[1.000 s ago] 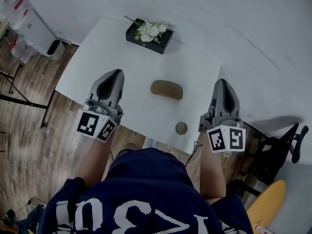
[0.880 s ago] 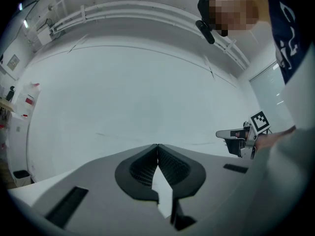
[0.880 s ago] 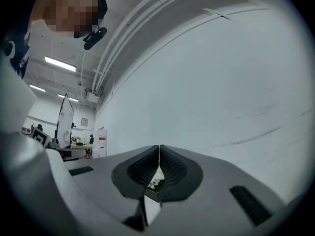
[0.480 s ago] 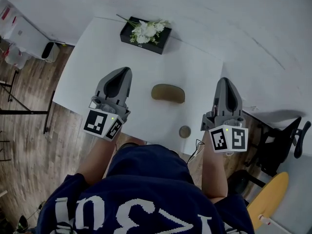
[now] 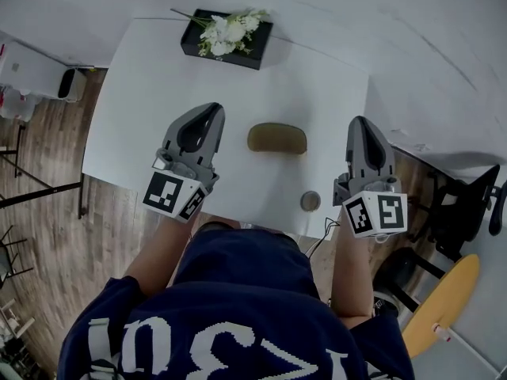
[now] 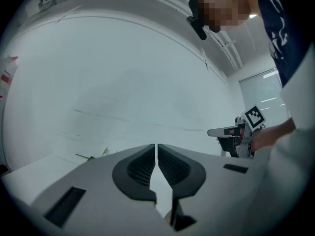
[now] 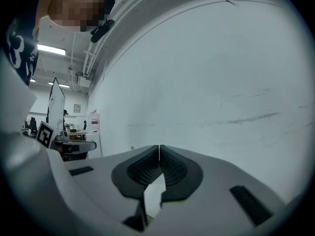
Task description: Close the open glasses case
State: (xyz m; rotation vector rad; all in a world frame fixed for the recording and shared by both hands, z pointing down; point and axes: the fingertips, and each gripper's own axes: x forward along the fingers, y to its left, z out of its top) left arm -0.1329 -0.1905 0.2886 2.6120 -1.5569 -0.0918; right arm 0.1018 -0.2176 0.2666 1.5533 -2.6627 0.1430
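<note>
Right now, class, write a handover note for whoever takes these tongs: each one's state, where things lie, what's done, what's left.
Left tongs: shut, empty, left of the glasses case.
Right tongs: shut, empty, right of it.
The case lies in the middle of the table, touched by neither; lid state unclear from above.
Done: nothing yet.
Left: reach in and close the case.

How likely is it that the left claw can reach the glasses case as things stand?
Probably yes: the left claw hangs beside the glasses case, to its left in the head view, with only bare table between them.
</note>
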